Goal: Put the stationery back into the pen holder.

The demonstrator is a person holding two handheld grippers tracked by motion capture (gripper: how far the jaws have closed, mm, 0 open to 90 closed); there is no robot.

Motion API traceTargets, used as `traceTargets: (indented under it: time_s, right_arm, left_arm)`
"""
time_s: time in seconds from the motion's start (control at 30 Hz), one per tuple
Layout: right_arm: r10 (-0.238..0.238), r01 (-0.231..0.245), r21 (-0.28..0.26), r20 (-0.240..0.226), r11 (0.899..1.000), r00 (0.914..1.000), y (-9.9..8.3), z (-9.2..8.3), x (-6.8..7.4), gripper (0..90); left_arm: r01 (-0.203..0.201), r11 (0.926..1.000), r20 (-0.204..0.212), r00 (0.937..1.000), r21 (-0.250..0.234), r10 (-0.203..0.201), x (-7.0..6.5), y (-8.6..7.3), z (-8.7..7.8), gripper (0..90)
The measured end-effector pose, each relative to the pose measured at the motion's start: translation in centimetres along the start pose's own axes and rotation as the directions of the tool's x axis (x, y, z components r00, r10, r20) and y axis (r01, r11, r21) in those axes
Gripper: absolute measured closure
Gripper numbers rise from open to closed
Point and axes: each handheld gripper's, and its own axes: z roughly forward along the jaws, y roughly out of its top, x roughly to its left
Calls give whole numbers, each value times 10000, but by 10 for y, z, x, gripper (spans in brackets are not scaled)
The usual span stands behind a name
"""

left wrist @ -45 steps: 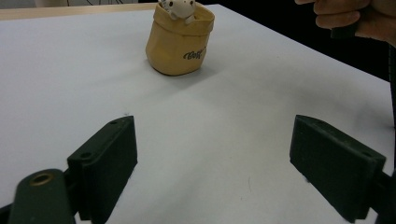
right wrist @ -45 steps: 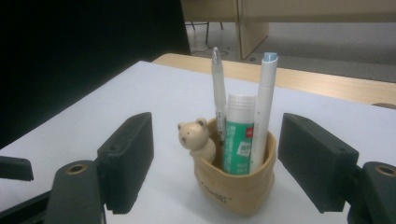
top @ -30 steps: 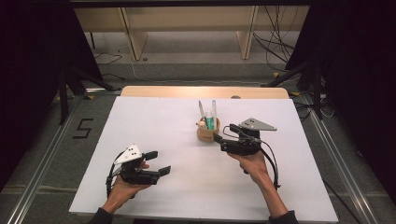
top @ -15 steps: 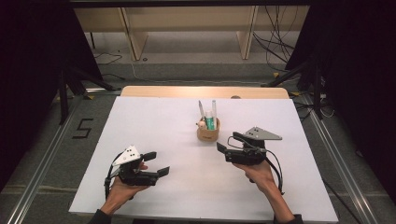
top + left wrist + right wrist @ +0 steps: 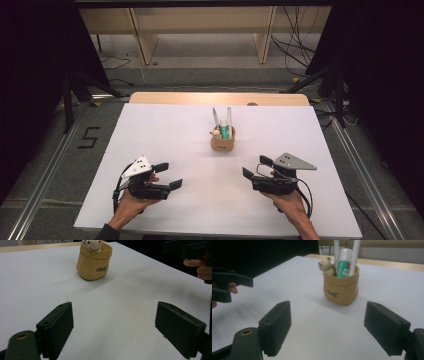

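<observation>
One pen holder [image 5: 223,142], perhaps three items.

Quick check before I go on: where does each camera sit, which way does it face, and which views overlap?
High view: above the near table edge, looking forward and down; shows both hands, left gripper, right gripper and pen holder.
Left gripper view: rides that gripper, looking across the table past its open jaws at the holder; the other hand shows.
Right gripper view: likewise faces the holder, jaws open.
All three share the holder.
</observation>
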Motion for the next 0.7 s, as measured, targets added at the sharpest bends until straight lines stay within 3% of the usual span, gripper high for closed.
traceTargets:
  time_s: [0.2, 0.5, 0.7]
  right_arm:
    - [38, -38, -59, -25, 10000, 10000, -12, -11, 1, 226]
    - [-397, 397, -7, -45, 9992, 9992, -28, -22, 9, 219]
    - [-346, 345, -186, -76, 9992, 9994, -39, -32, 11, 214]
  left_arm:
    - [14, 10000, 7, 10000, -46, -14, 0, 0, -1, 147]
    - [-42, 10000, 64, 10000, -55, 42, 0, -1, -2, 147]
    - [-91, 10000, 131, 9999, 24, 91, -1, -1, -1, 147]
